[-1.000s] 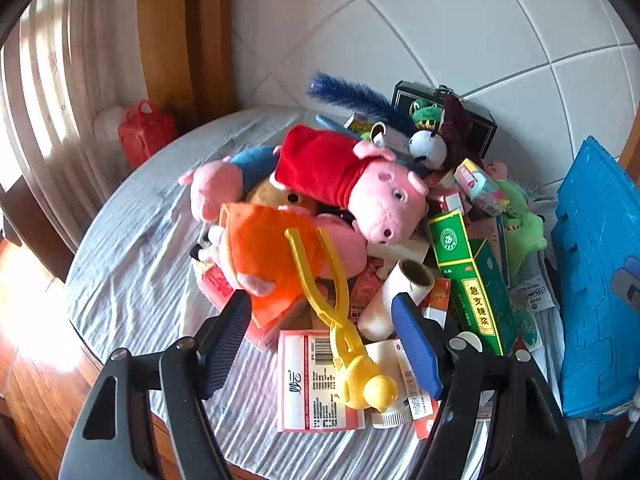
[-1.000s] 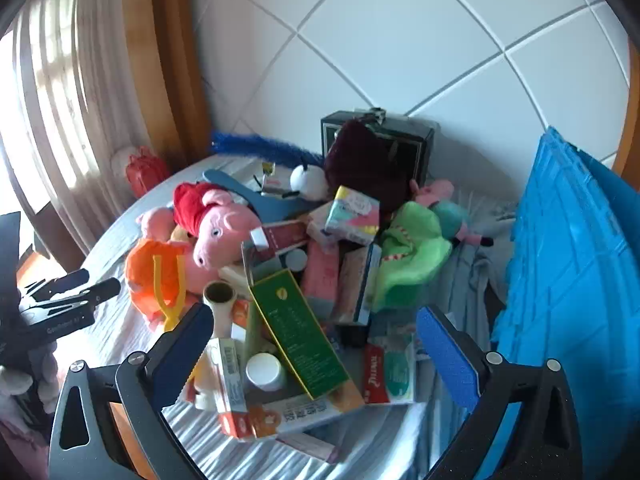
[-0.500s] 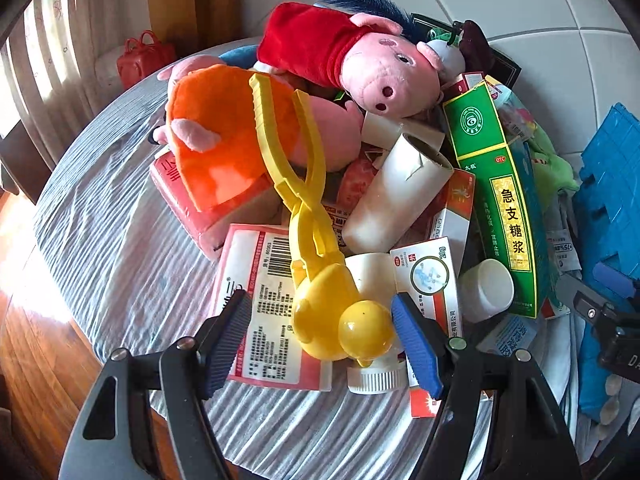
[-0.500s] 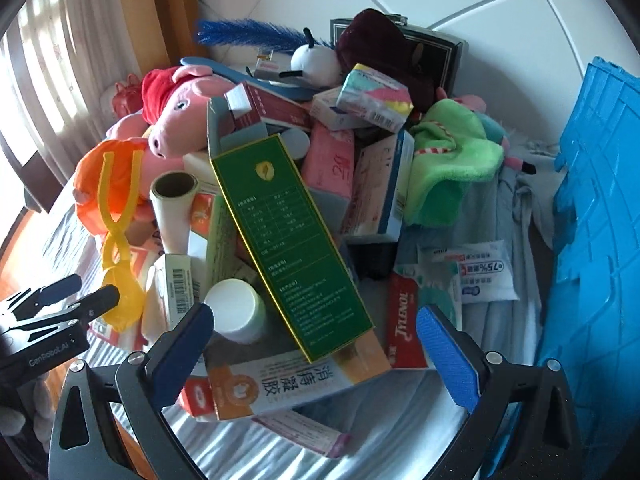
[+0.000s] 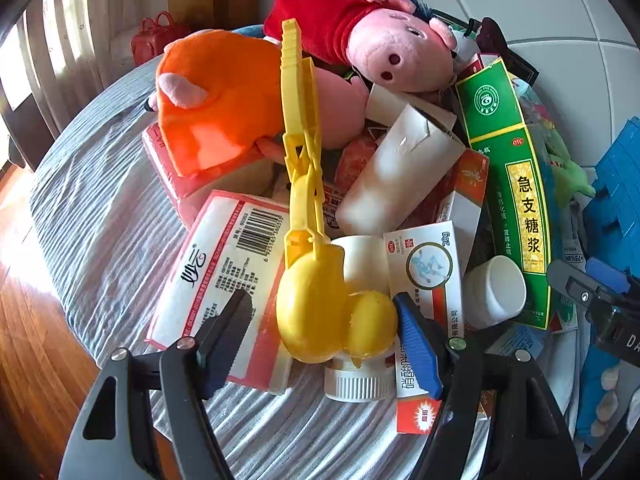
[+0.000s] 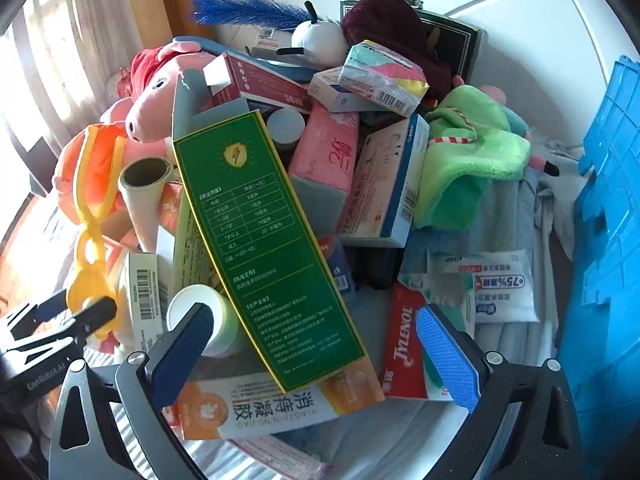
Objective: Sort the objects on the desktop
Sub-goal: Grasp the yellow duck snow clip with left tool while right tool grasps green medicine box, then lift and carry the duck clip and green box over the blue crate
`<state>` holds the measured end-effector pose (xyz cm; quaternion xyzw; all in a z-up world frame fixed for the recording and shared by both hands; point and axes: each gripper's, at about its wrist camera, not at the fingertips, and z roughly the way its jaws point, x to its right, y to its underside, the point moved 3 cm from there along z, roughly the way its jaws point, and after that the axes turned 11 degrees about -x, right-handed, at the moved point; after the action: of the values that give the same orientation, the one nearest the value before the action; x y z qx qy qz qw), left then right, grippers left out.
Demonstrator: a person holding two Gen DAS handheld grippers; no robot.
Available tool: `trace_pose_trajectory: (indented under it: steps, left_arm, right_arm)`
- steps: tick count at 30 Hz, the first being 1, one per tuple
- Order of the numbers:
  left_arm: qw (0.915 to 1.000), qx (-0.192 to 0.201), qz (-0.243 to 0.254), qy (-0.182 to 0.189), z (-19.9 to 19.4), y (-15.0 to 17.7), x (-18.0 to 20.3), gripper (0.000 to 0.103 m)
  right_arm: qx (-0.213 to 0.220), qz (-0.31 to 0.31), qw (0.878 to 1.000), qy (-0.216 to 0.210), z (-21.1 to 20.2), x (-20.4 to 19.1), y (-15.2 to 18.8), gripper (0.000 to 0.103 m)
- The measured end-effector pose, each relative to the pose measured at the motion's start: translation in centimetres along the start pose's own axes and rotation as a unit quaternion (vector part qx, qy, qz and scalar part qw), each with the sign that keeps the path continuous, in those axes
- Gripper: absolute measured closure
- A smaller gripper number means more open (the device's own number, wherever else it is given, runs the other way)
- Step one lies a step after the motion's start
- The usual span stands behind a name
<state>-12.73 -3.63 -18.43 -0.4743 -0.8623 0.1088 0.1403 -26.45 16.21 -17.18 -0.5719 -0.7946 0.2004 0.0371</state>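
Both tools gape: left tool (image 5: 320,322) closing around yellow scoop (image 5: 316,312)

Your left gripper (image 5: 322,322) pitched steeply down, jaws closing, pads at 8 and 4 o'clock. Right gripper (image 6: 316,350) likewise tilted, jaws spread wide.

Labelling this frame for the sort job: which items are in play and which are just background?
In play:
- left gripper, jaws closing around the yellow tongs toy, not yet pressing
- right gripper, open over the green box
- white bottle
- red-shirt pig plush

Background:
- blue crate
- red bag
- curtain
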Motion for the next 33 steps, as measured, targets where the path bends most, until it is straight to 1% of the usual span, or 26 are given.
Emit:
trace_pose_trajectory:
  steps: [2,3,4,6,10,15,17,20,23,29,30,33]
  left_arm:
    - [0.9999,-0.001,0.005,0.009,0.2,0.2,0.0,0.041]
    - [0.9999,0.003,0.012,0.009,0.1,0.1,0.2,0.046]
    - [0.9997,0.003,0.02,0.011,0.1,0.1,0.5,0.048]
    - [0.9996,0.004,0.026,0.005,0.1,-0.1,0.7,0.048]
    - [0.9996,0.004,0.028,0.007,0.3,-0.6,0.5,0.048]
    - [0.9992,0.003,0.039,0.007,0.6,-1.7,0.6,0.048]
    - [0.999,0.009,0.042,0.008,0.3,-1.9,0.6,0.048]
    - [0.9978,0.04,0.053,0.001,-1.5,-2.1,0.4,0.048]
    - [0.9951,0.076,0.063,-0.005,-4.0,-2.6,0.5,0.049]
    - [0.986,0.145,0.083,0.003,-9.1,-4.2,1.4,0.049]
    - [0.9847,0.152,0.085,0.005,-9.7,-4.2,2.1,0.049]
    - [0.9806,0.171,0.095,0.008,-11.2,-5.3,2.2,0.049]
  right_arm:
    - [-0.002,0.002,1.0,-0.005,0.3,0.0,-0.2,0.0]
    - [-0.003,0.004,1.0,-0.01,0.5,0.0,-0.4,0.0]
    - [-0.004,0.004,1.0,-0.013,0.6,-0.1,-0.5,0.0]
    - [-0.002,0.001,1.0,-0.012,0.8,-0.3,-0.7,0.001]
    - [0.0,-0.009,1.0,0.003,1.2,-0.7,-1.2,0.015]
    - [-0.003,-0.011,1.0,0.001,2.3,-1.0,-2.1,0.017]
    - [-0.004,-0.017,1.0,-0.003,2.6,-1.4,-2.4,0.036]
    - [0.007,-0.032,0.999,0.009,1.8,-2.3,-2.2,0.042]
    - [0.038,-0.04,0.998,0.012,-0.5,-2.9,-2.1,0.044]
    - [0.094,-0.039,0.995,0.008,-5.8,-3.3,-2.5,0.046]
    - [0.103,-0.039,0.994,0.008,-6.6,-3.4,-2.6,0.046]
    - [0.124,-0.042,0.991,0.016,-8.4,-3.7,-3.6,0.046]
